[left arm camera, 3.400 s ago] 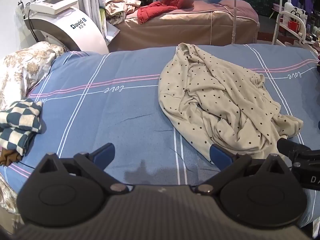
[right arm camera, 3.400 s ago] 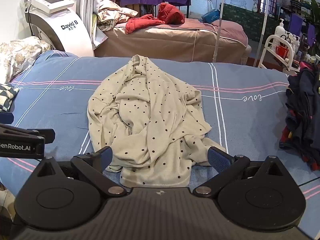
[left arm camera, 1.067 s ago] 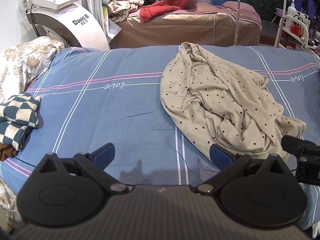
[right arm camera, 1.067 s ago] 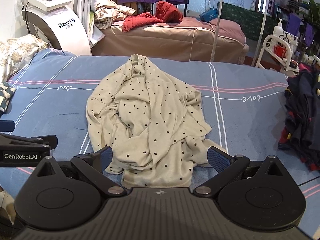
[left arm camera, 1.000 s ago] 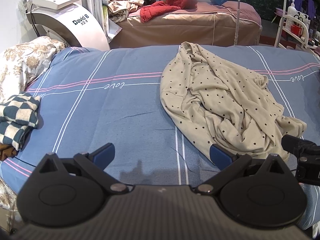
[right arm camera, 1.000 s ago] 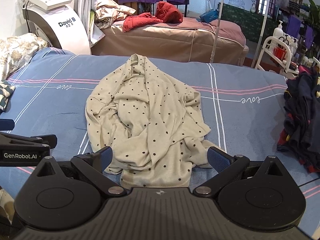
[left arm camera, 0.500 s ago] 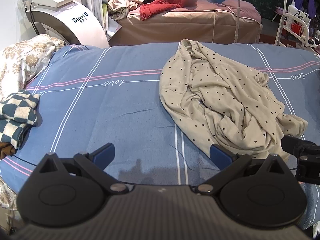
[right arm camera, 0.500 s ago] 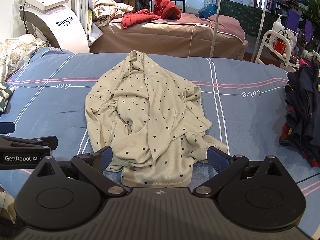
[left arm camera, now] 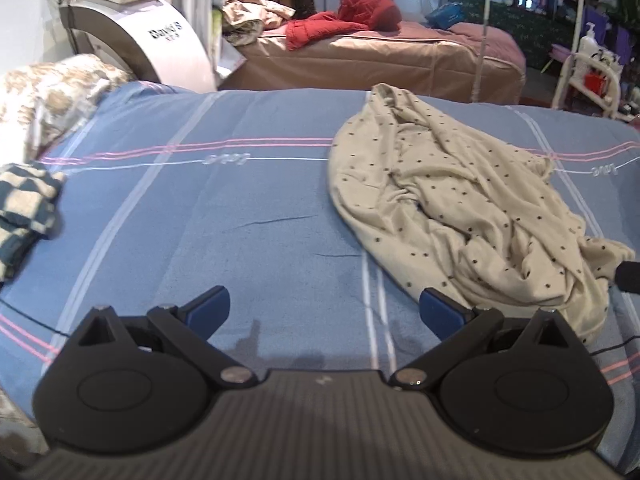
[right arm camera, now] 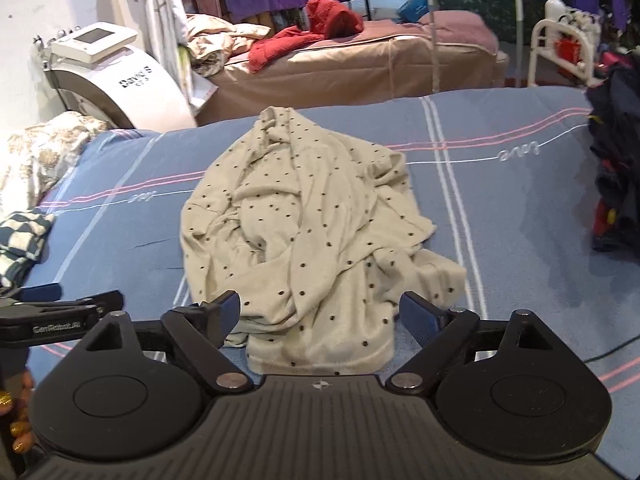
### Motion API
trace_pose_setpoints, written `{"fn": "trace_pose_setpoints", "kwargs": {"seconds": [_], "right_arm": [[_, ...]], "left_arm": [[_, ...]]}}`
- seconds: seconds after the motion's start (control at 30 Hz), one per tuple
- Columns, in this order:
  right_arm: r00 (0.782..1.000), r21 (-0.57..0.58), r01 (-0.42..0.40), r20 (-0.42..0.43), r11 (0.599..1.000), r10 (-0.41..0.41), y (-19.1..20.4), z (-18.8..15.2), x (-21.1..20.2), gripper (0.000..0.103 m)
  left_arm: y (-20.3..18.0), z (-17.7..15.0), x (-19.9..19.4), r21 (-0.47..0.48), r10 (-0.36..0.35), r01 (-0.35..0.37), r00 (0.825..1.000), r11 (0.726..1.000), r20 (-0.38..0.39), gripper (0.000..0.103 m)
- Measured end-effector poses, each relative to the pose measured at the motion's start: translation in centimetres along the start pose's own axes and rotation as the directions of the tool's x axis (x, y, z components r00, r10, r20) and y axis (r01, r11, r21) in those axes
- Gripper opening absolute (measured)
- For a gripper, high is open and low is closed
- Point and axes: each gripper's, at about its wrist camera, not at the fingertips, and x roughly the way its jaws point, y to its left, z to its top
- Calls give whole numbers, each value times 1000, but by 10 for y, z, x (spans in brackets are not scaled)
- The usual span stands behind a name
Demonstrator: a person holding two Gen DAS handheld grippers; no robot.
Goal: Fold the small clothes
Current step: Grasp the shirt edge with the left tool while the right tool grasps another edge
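Note:
A crumpled beige garment with black dots (left arm camera: 460,208) lies on the blue striped bedspread (left arm camera: 220,216). It also shows in the right wrist view (right arm camera: 312,232), straight ahead. My left gripper (left arm camera: 324,310) is open and empty over bare bedspread, just left of the garment's near edge. My right gripper (right arm camera: 320,314) is open and empty, its fingers either side of the garment's near hem. The left gripper's side shows at the left of the right wrist view (right arm camera: 60,312).
A folded blue-and-white checked cloth (left arm camera: 24,208) lies at the bed's left edge. A pile of dark clothes (right arm camera: 616,168) sits at the right edge. A white machine (right arm camera: 120,84) and a second bed with red clothing (right arm camera: 320,36) stand behind. A floral pillow (left arm camera: 48,96) is far left.
Both grippers have moved forward a little toward the garment, and the right one has tilted. The garment has not moved. Both stay open.

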Motion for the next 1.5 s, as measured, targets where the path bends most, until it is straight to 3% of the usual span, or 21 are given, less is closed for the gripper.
{"fn": "trace_pose_setpoints", "kwargs": {"seconds": [0.13, 0.23, 0.3, 0.33, 0.4, 0.5, 0.53, 0.57, 0.6, 0.63, 0.77, 0.83, 0.97, 1.03, 1.1, 1.2, 1.3, 1.37, 1.4, 1.47, 1.5], "right_arm": [[998, 29, -55, -28, 998, 56, -2, 6, 17, 103], [997, 10, -28, -67, 1000, 29, 2, 10, 35, 96], [997, 34, -21, -73, 999, 23, 0, 11, 44, 88], [996, 40, -13, -84, 999, 16, -1, 11, 48, 87], [995, 51, -12, -98, 999, 17, -2, 9, 54, 83], [991, 48, -29, -130, 998, 35, -3, 7, 61, 66], [990, 40, -28, -135, 999, 34, -3, 7, 63, 48], [990, 25, -24, -136, 999, 27, -2, 7, 64, 29], [991, 14, -22, -129, 1000, 24, -3, 7, 64, 23], [993, 9, -23, -115, 1000, 24, -4, 8, 63, 14], [997, 5, 5, -78, 1000, -4, -14, 20, 58, 9], [997, -12, 30, -65, 999, -31, -24, 32, 56, 8], [983, -106, 184, 22, 977, -183, -59, 70, 55, 7], [971, -93, 235, 56, 967, -231, -84, 94, 56, 7], [938, -136, 340, 110, 930, -327, -101, 120, 61, 6], [861, -182, 498, 214, 848, -461, -123, 159, 71, 6], [840, -90, 525, 212, 846, -499, -151, 198, 81, 6], [815, -82, 567, 201, 820, -544, -161, 215, 94, 7], [812, -80, 573, 194, 816, -551, -164, 219, 102, 9], [838, -66, 539, 140, 840, -527, -167, 217, 115, 23], [849, -59, 523, 116, 850, -515, -164, 215, 118, 28]], "left_arm": [[-9, 7, 30, -51, -142, 139, 988, 989, -54, 102], [-26, 11, 57, -31, -143, 140, 984, 990, -103, 99], [-36, 9, 72, -15, -127, 126, 981, 992, -147, 87], [-38, 8, 80, -28, -144, 141, 975, 990, -167, 84], [-40, 6, 89, -70, -194, 183, 962, 981, -191, 67], [-49, 4, 100, -61, -194, 185, 960, 981, -204, 56], [-51, 5, 100, -49, -182, 176, 964, 983, -193, 49], [-52, 6, 99, -47, -186, 181, 966, 982, -182, 28], [-51, 8, 98, -57, -206, 199, 963, 978, -174, 14], [-49, 10, 97, -74, -229, 219, 959, 973, -169, 10], [-34, 20, 95, -126, -285, 267, 946, 955, -153, 3], [-21, 31, 93, -123, -284, 269, 951, 955, -124, 3], [24, 70, 93, -84, -136, 133, 990, 988, -22, 3], [58, 95, 102, -97, -52, 53, 999, 994, 11, 3], [91, 118, 111, -108, 44, -39, 998, 993, 48, 3], [134, 161, 130, -56, 287, -282, 952, 958, 105, 3], [177, 195, 147, -110, 361, -352, 929, 930, 83, 3], [190, 212, 161, -101, 427, -420, 902, 902, 65, 6], [196, 219, 169, -94, 443, -437, 896, 894, 45, 9], [194, 224, 183, -63, 443, -441, 896, 895, 27, 17], [188, 222, 188, -23, 459, -458, 888, 889, 21, 39]]}}
